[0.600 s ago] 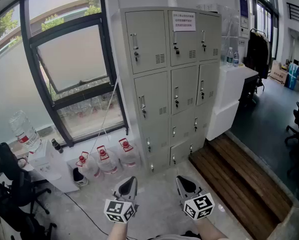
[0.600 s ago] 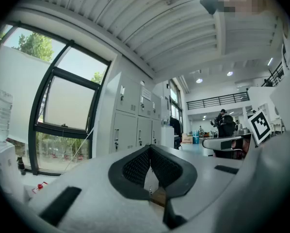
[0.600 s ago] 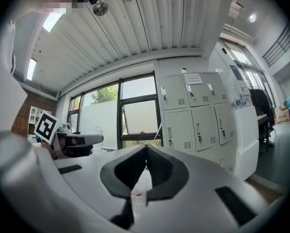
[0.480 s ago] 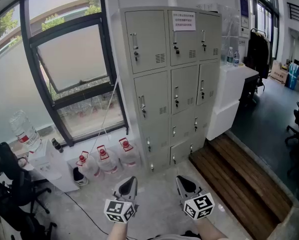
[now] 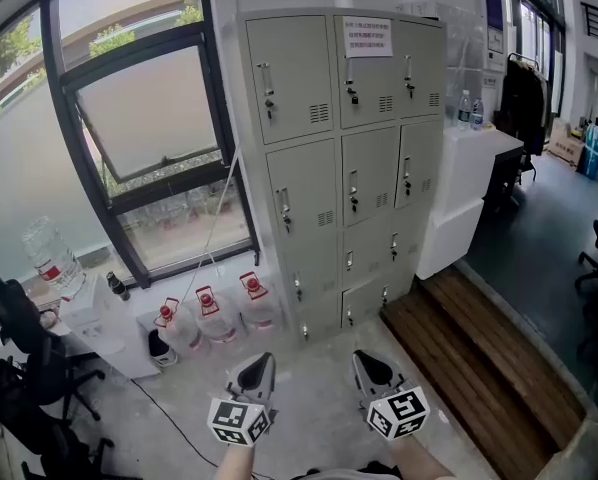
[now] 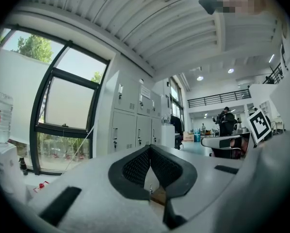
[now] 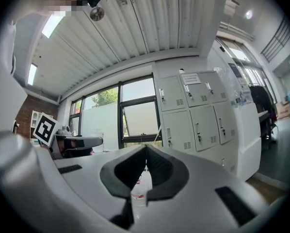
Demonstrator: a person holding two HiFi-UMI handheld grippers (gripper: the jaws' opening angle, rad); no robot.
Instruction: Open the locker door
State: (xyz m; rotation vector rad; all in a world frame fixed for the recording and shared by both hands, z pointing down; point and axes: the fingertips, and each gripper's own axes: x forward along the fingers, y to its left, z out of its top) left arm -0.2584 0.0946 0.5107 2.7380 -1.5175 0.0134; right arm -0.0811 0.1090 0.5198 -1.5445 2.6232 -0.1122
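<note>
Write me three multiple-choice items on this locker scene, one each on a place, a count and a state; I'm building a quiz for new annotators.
1. Where on the locker is the paper notice stuck?
A. top middle door
B. bottom left door
C. its side wall

2. How many red-capped water jugs stand under the window?
A. one
B. three
C. six

3. In what state are the locker's doors?
A. all shut
B. one ajar
C. several wide open

Key: 1 A, the white sheet sits on the upper centre door; 2 B, three red caps show in a row below the glass; 3 A, every door lies flush with the front.
</note>
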